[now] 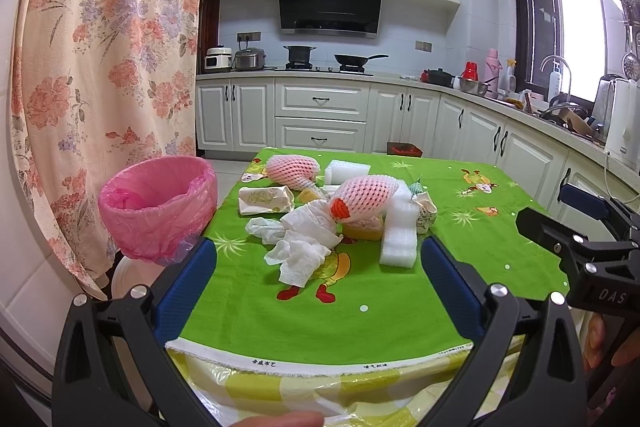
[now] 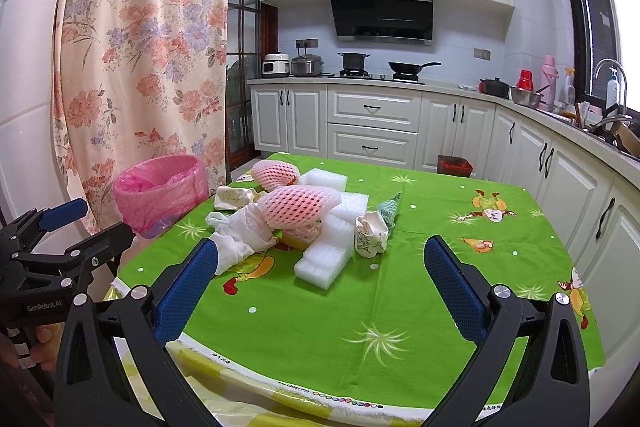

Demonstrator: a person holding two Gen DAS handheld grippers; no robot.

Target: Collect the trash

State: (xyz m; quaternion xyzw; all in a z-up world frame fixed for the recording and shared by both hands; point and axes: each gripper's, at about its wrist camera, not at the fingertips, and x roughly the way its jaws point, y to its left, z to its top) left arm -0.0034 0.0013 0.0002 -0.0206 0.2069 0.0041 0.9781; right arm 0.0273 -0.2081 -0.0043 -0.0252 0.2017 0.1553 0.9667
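A heap of trash lies in the middle of the green tablecloth [image 1: 460, 259]: crumpled white tissue [image 1: 302, 247], two pink foam fruit nets [image 1: 366, 195] [image 1: 292, 167], white foam blocks [image 1: 400, 231] and crumpled paper wrappers [image 1: 266, 200]. A bin with a pink liner [image 1: 160, 203] stands off the table's left edge. My left gripper [image 1: 320, 259] hovers open over the near table edge, short of the tissue, holding nothing. In the right wrist view my right gripper [image 2: 320, 259] is also open and empty, near the foam block [image 2: 324, 259], with the bin [image 2: 160, 193] to its left.
A floral curtain [image 1: 112, 59] hangs behind the bin. White kitchen cabinets [image 1: 320, 115] and a counter with pots run along the back and right. A small red bin [image 2: 454, 165] sits on the floor beyond the table. A hand [image 1: 276, 419] shows at the bottom.
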